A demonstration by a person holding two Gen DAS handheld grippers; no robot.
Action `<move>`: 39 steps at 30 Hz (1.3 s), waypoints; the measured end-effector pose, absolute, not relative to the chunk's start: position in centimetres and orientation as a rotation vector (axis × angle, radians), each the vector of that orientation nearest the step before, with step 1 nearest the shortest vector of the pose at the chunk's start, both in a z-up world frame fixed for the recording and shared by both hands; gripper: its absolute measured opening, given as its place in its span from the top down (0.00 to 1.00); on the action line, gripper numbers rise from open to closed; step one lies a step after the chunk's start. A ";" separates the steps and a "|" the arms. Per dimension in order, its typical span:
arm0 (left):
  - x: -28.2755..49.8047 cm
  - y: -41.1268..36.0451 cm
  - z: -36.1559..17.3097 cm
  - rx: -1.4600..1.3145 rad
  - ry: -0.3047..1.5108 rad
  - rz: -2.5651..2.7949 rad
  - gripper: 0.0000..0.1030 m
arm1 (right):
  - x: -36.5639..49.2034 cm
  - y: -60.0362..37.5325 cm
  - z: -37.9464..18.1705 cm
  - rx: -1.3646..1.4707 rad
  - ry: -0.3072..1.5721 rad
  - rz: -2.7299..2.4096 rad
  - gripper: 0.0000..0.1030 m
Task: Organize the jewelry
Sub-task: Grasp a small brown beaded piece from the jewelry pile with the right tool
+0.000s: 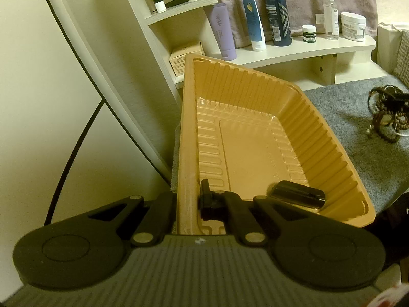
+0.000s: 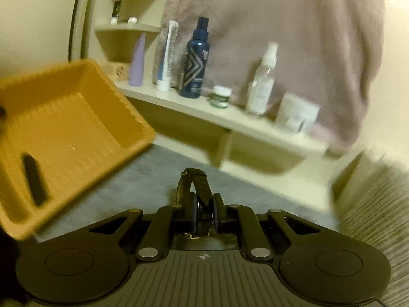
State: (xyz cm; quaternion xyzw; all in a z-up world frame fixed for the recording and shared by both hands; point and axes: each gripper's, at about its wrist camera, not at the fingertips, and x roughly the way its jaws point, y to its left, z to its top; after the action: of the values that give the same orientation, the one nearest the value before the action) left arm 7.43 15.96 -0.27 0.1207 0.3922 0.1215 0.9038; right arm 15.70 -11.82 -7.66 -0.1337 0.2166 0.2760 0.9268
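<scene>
Now, desk: grey cloth covers it; my tray hangs over its left end.
Towel: a pale mauve one hangs behind the shelf, blurred in my right view.
Shelf: cream board at the back, carrying tubes, a dark blue bottle, a clear spray bottle and two jars.
Tray: orange plastic with ribbed walls, tilted; my left gripper is clamped on its left wall near the corner, one finger inside and one outside.
Dark case: a small black glossy object lies inside the tray against its near wall; what it is, I cannot tell.
Bead pile: brown beaded bracelets heaped on the grey cloth, well apart from the tray, to its right.
Watch: a black strap loops up between the fingers of my right gripper, which is closed on it; I hold it above the grey cloth, just right of the tray.
Lip balm jar: small green one, between the blue bottle and the spray bottle.
</scene>
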 end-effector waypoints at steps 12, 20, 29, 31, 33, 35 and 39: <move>7.4 16.0 -0.3 0.246 0.810 0.253 0.98 | 15.7 -11.1 -8.9 -0.370 0.438 0.523 0.90; 7.5 15.9 -0.3 0.248 0.811 0.255 0.98 | 17.0 -12.2 -9.9 -0.302 0.543 0.458 0.89; 7.4 16.0 -0.3 0.243 0.811 0.256 0.98 | 13.5 -12.5 -9.0 -0.165 0.480 0.451 0.88; 7.4 16.0 -0.3 0.240 0.812 0.257 0.98 | 13.0 -11.9 -9.0 -0.159 0.479 0.459 0.88; 7.5 16.0 -0.3 0.241 0.812 0.256 0.98 | 13.2 -11.1 -9.6 -0.161 0.511 0.484 0.88; 7.5 16.0 -0.3 0.241 0.811 0.255 0.98 | 13.6 -10.3 -10.3 -0.184 0.527 0.473 0.88; 7.4 15.9 -0.4 0.240 0.811 0.257 0.98 | 14.6 -9.4 -11.2 -0.208 0.536 0.424 0.88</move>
State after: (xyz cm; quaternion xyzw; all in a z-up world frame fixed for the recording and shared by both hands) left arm 7.41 15.93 -0.36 0.1159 0.3924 0.1243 0.9040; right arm 14.61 -9.42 -11.17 -0.1016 0.2623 0.2076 0.9369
